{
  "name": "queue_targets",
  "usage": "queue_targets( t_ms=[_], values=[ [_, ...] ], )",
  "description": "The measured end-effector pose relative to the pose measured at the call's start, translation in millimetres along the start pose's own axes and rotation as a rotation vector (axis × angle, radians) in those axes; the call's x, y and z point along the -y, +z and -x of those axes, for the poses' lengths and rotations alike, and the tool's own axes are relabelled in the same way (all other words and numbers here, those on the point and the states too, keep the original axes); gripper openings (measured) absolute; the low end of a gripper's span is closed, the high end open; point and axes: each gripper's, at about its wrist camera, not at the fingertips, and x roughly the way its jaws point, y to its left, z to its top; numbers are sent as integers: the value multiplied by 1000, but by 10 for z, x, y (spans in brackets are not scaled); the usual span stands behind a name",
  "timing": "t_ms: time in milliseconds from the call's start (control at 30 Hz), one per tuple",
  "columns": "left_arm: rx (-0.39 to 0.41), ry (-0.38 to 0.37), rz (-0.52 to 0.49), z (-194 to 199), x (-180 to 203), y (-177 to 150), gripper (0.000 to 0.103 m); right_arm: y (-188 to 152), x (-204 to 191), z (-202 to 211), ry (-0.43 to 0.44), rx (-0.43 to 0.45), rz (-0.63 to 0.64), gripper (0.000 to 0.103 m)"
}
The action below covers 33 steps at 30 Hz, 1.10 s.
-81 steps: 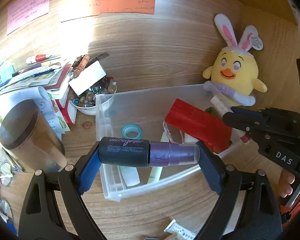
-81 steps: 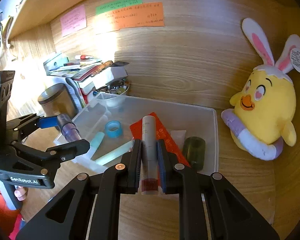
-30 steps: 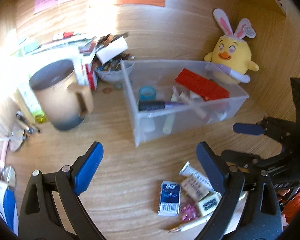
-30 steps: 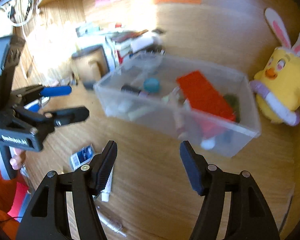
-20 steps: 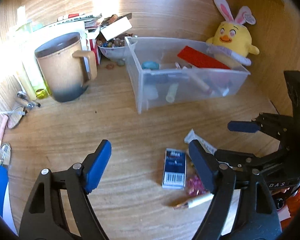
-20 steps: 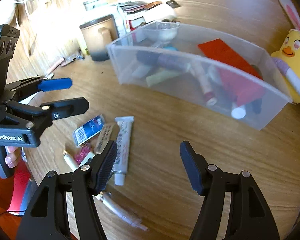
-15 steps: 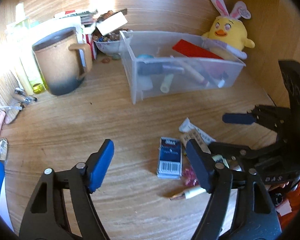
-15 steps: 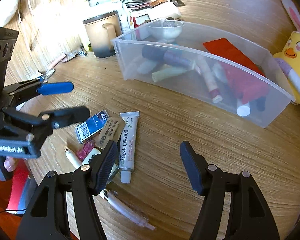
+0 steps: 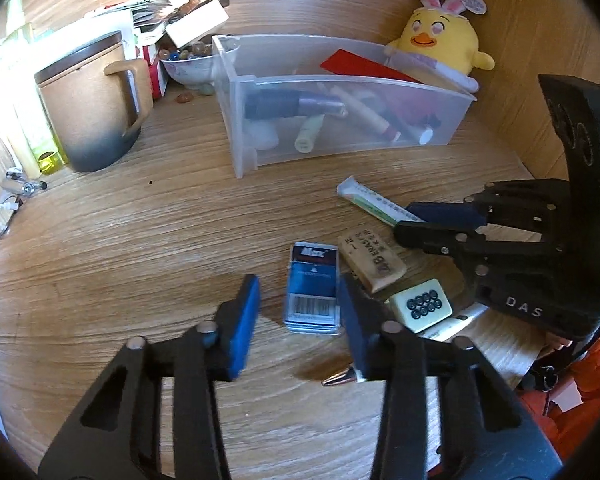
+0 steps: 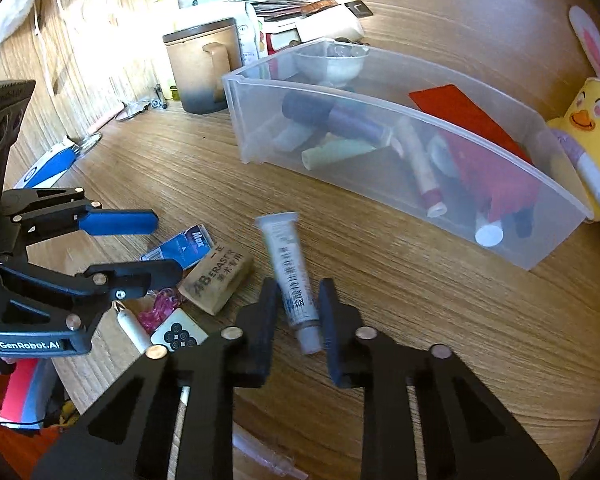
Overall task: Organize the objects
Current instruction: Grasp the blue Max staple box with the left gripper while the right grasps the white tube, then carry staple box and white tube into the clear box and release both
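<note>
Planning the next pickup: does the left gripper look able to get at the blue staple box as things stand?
Probably yes. The left gripper is open with the blue staple box lying between its fingers. The eraser sits close on the right, leaving that finger little room.

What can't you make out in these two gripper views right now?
- Pen, left wrist view: only its tip shows; the left gripper covers the rest.
- Pink trinket, right wrist view: partly behind a gripper finger, too small to identify.
- Items deep in the clear bin, both views: frosted wall blurs them.
- Tube print: too small to read.
</note>
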Motion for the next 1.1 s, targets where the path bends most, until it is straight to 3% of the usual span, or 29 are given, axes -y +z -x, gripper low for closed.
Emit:
queue_targets(
  t_ms=[67, 433, 600, 667, 1100],
  values=[
    [0, -1, 0, 3, 3, 8, 27, -1, 0, 0, 0, 4, 3, 15],
    [-11, 19, -30, -31, 42, 20, 34, -35, 114, 75, -13, 12, -29, 14],
    [2, 62, -58, -68, 71, 49, 27, -29, 173, 162, -18, 33, -46, 14],
    [4, 45, -42, -62, 57, 91, 27, -16, 199, 215, -20, 47, -51, 14],
    [185, 40, -39, 293, 186, 538, 27, 174, 341, 578, -18, 161, -70, 14]
  ],
)
